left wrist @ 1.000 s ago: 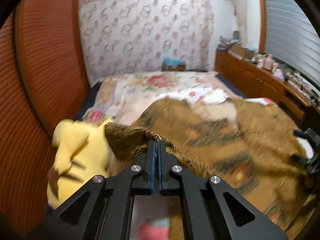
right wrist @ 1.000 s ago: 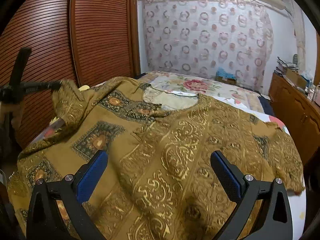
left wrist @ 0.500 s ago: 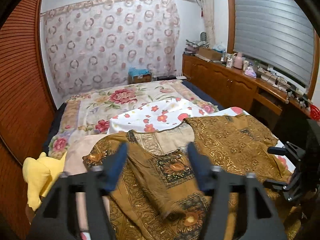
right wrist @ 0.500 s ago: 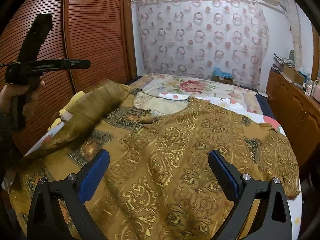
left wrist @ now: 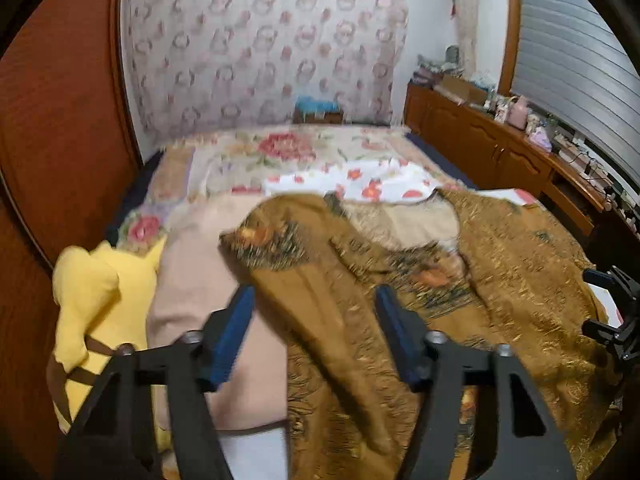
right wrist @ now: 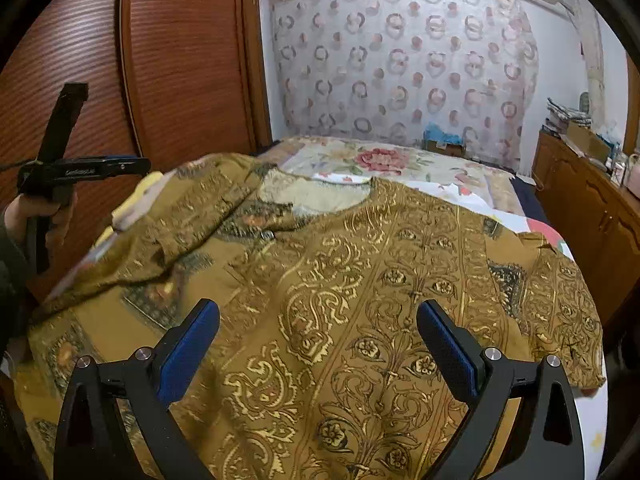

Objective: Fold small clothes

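Sleeve (left wrist: 316,288), released since earlier, lies folded over; left gripper (left wrist: 314,332) and right gripper (right wrist: 318,344) gape empty.

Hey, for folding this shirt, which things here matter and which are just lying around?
Part of the job:
brown gold-patterned shirt
left tongs, open
right tongs, open

Just lying about:
yellow plush toy
white floral cloth
pink blanket
wooden cabinet

The left wrist view is motion-blurred: the brown shirt's (left wrist: 360,280) pattern smears, and the clutter on the sideboard (left wrist: 500,152) at right cannot be told apart. In the right wrist view the shirt's hem runs off the lower edge, and the shirt hides most of the yellow plush (right wrist: 148,186) at left.
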A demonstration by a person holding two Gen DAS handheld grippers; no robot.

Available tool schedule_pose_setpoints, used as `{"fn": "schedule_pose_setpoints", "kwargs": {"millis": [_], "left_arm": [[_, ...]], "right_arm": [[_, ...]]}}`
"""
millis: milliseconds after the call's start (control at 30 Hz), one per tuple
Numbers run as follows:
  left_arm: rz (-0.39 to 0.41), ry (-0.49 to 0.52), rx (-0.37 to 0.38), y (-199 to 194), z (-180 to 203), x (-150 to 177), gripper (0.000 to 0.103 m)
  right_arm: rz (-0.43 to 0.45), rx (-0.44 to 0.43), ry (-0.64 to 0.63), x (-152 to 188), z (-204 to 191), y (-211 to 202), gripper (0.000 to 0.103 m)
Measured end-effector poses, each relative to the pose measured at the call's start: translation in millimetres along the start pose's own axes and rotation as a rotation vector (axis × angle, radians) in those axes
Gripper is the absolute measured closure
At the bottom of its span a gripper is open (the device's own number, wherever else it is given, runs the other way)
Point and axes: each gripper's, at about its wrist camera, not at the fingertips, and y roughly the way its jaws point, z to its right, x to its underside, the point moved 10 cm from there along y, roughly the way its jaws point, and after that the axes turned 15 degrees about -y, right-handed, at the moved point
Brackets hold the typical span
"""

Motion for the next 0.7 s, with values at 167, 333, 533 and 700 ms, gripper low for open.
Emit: {"fn": "schedule_pose_setpoints", "kwargs": {"millis": [167, 333, 533, 700], "left_arm": [[-0.060, -0.044, -0.022, 29.2, -12.0, 4.5, 0.052], [-0.095, -0.084, 0.004, 45.3, -16.0, 4.6, 0.067], [-0.094, -0.079, -0.014, 49.1, -20.1, -2.0, 0.100], [-0.030, -0.053, -0.040, 27.0, -25.3, -24.4, 0.101]], "right_arm": [[-0.069, 0.015, -0.008, 9.3, 8.0, 16.7, 0.004], [-0.111, 0.011, -0.009, 15.5, 13.1, 27.3, 0.004], [-0.145, -0.037, 0.042, 19.3, 17.6, 36.6, 0.004], [-0.153, -0.043, 0.075, 19.9, 22.5, 39.1, 0.004]]}}
